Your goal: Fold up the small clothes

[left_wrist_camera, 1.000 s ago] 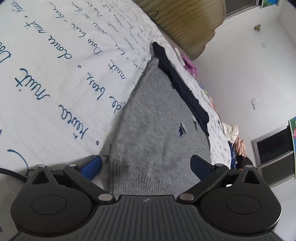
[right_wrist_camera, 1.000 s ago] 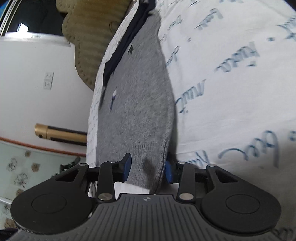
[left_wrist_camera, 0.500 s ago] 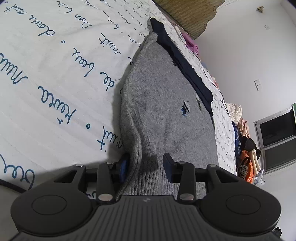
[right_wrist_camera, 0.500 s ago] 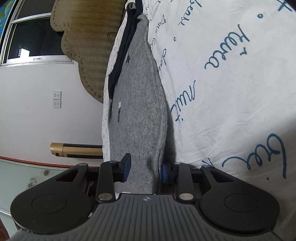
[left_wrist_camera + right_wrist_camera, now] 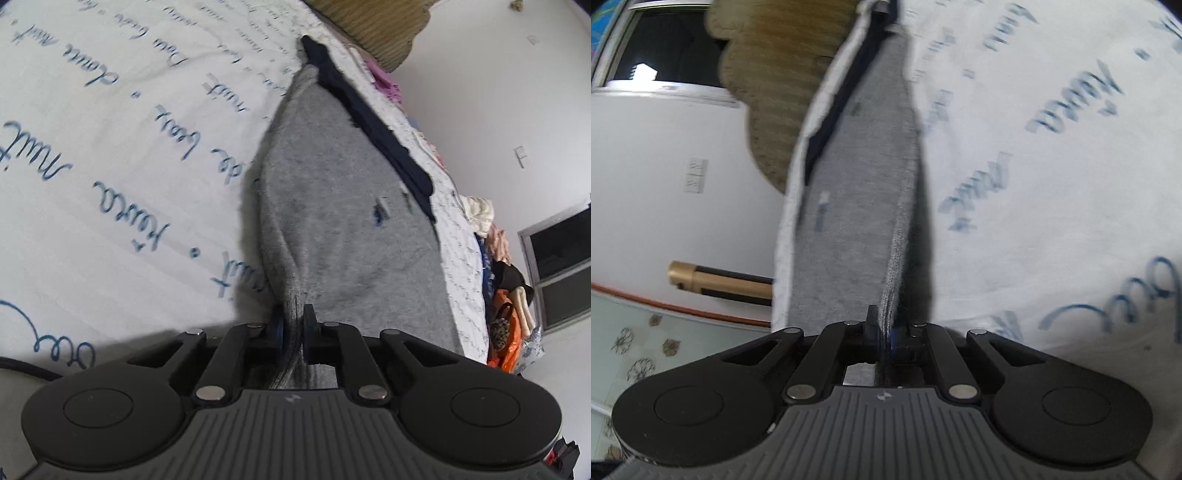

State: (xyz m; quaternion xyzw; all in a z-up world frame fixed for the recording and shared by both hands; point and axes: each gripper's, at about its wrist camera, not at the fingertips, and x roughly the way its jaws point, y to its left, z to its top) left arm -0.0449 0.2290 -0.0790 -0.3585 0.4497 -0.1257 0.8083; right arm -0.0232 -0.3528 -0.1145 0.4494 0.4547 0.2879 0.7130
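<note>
Both grippers are pinching the ribbed hem of the grey sweater, lying flat on the sheet: left gripper and right gripper clamped on fabric. Next probably calls for lifting both corners evenly toward the navy collar.

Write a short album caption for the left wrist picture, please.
Left gripper pinching the ribbed hem of a grey sweater spread on a white bedsheet printed with blue handwriting.
</note>
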